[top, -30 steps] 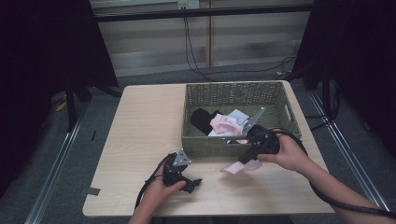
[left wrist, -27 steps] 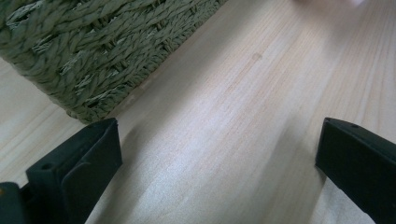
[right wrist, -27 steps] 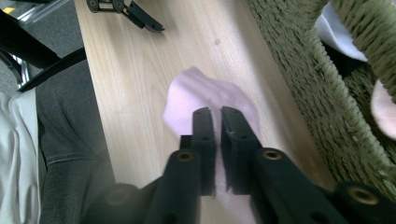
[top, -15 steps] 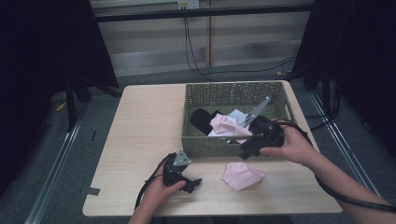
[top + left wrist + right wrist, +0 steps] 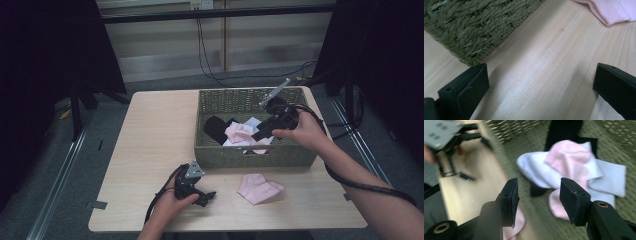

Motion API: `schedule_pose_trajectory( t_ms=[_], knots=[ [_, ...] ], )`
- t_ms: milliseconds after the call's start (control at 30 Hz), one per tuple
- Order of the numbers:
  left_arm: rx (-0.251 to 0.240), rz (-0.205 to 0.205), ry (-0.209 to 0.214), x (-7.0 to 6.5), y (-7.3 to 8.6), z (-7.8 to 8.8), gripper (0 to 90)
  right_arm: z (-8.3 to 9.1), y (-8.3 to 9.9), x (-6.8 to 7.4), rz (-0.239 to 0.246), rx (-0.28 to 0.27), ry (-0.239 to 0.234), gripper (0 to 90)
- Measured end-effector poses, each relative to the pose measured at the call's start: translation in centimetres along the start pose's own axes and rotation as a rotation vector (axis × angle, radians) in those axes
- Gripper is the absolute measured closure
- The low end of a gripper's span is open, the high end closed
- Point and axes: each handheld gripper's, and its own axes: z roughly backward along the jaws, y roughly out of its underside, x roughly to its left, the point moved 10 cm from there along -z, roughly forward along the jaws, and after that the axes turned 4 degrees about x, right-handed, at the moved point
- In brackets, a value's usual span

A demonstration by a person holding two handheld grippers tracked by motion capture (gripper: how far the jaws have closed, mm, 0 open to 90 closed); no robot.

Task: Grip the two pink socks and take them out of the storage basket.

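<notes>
Pink sock [image 5: 567, 155] beyond right claw [image 5: 537, 197]

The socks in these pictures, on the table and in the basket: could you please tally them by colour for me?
Pink socks: 3, one on the table, two in the basket
White socks: 2
Black socks: 1 at least, partly covered
Total: 6 that I can make out; the pile overlaps, so more may be hidden.

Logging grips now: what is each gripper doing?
Left gripper: open, empty, over the table.
Right gripper: open, empty, over the basket.
</notes>
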Motion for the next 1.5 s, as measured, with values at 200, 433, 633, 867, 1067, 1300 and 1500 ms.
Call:
schedule_pose_trajectory(
  t_ms=[200, 433, 633, 867, 1067, 1300, 1500],
  knots=[
    [-0.003, 0.001, 0.000, 0.0, 0.0, 0.0, 0.0, -1.7, -0.2, -2.6, -0.027, 0.022, 0.047, 46.0],
    [-0.001, -0.001, 0.000, 0.0, 0.0, 0.0, 0.0, -4.6, 0.0, -5.0, -0.069, 0.041, 0.071, 43.8],
    [-0.001, -0.001, 0.000, 0.0, 0.0, 0.0, 0.0, -6.5, -0.1, -6.2, -0.085, 0.086, 0.075, 50.4],
    [0.000, 0.000, 0.001, 0.0, 0.0, 0.0, 0.0, -7.9, -0.2, -6.2, -0.092, 0.128, 0.058, 58.7],
    [0.001, 0.000, 0.000, 0.0, 0.0, 0.0, 0.0, -8.6, 0.4, -6.3, -0.112, 0.187, 0.038, 85.1],
    [0.000, 0.000, 0.001, 0.0, 0.0, 0.0, 0.0, -7.8, 0.6, -6.2, -0.128, 0.183, 0.003, 87.8],
    [0.002, -0.002, 0.004, 0.0, 0.0, 0.0, 0.0, -5.4, 0.1, -6.0, -0.127, 0.145, -0.002, 87.8]
  ],
)
